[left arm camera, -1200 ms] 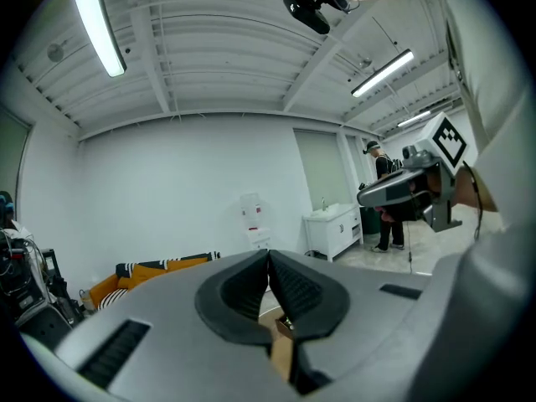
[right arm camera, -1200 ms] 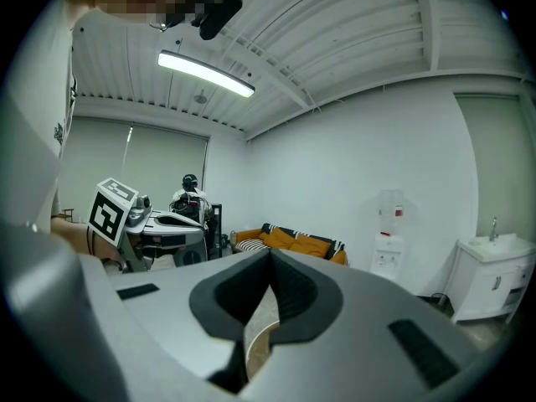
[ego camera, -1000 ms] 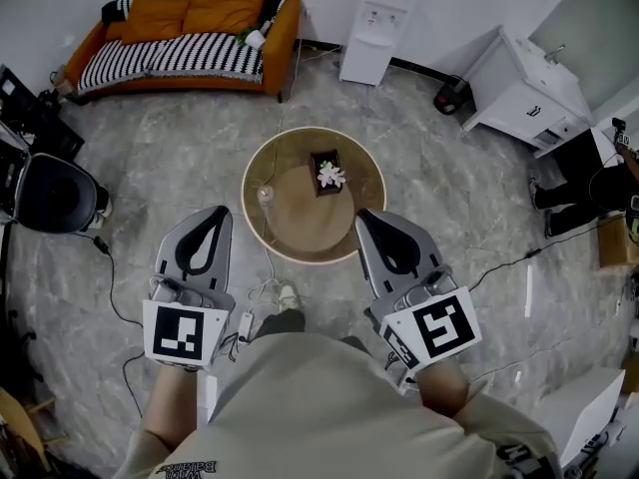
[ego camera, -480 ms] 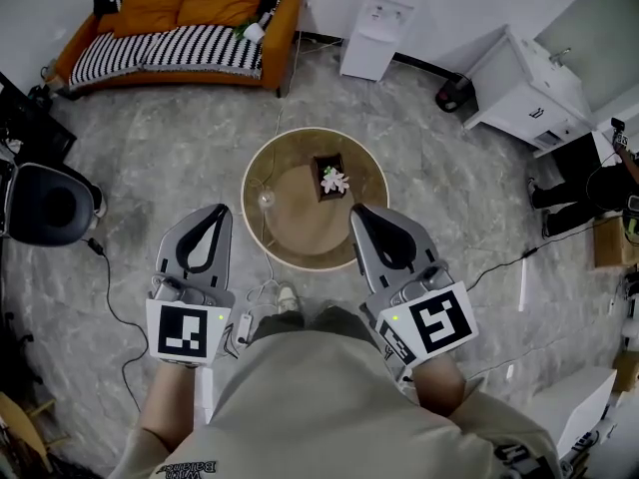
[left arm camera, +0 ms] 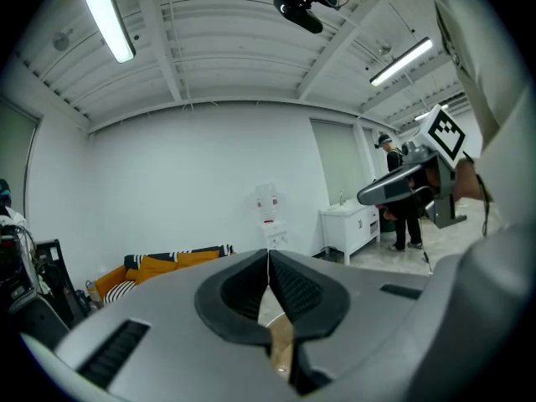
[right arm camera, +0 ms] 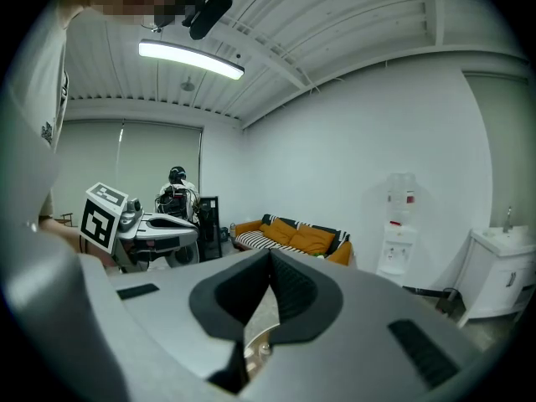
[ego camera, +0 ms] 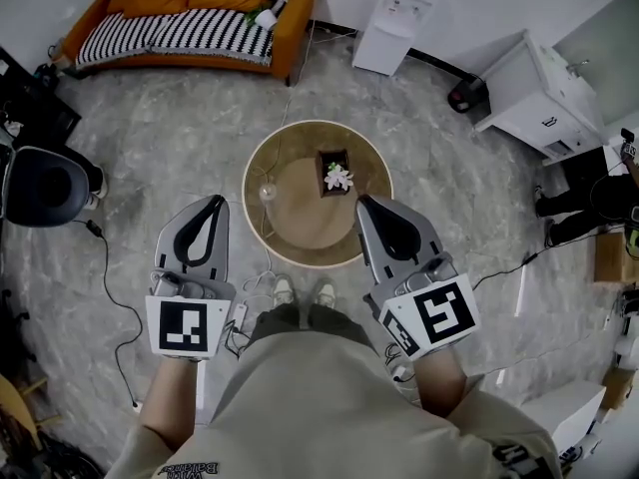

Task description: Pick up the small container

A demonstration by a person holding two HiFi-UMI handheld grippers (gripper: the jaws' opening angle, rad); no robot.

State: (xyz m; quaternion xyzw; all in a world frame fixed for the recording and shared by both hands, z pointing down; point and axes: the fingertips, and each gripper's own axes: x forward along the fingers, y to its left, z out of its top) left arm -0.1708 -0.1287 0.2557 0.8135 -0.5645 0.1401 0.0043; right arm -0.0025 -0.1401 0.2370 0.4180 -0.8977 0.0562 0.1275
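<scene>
Two hand-held grippers are in the head view: the left hand-held gripper [ego camera: 213, 204] in the lower left and the right hand-held gripper [ego camera: 367, 206] in the lower right. Each has its jaws pressed together with nothing between them, as each gripper's own view shows. Compared with one second ago, the person has stepped closer to the round worktop [ego camera: 300, 223] in the middle of the frame. Two shoes [ego camera: 285, 289] now show just under its near rim where only one showed before, and the orange sofa [ego camera: 190, 18] has slid toward the upper edge. Both grippers came along and now flank the near edge of the worktop, the right one overlapping its rim in the picture. I judge this as the approach step: nothing is grasped yet, and a gripper must first spread its jaws. On the worktop I count two things. One is a small dark square container [ego camera: 333, 173] with a white flower, a little right of the centre, which is probably the task's thing. The other is one small clear glass item [ego camera: 267, 192] near the left rim, well apart from it. Around the room there is one water dispenser [ego camera: 399, 18], one white cabinet [ego camera: 544, 93] and one black chair [ego camera: 45, 183].
</scene>
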